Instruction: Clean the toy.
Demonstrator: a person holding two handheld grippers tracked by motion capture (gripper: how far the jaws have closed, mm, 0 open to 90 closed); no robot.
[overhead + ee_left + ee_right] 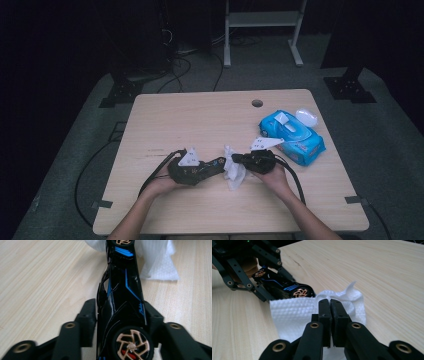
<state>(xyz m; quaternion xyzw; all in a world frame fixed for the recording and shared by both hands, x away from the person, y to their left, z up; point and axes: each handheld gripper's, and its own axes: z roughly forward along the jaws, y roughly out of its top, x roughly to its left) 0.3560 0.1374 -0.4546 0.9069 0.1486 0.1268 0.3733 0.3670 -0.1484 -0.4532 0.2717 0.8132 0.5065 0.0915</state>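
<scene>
A black toy car [122, 297] with blue stripes and copper wheels is held on its side above the table. A white wet wipe [294, 315] is pressed against its front end.

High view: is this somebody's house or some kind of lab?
Probably a lab or recording studio: black curtains around a lone wooden table, cables across grey carpet, and metal stand bases.

No legible text; print on blue wipes pack [294, 136] too blurred.
</scene>
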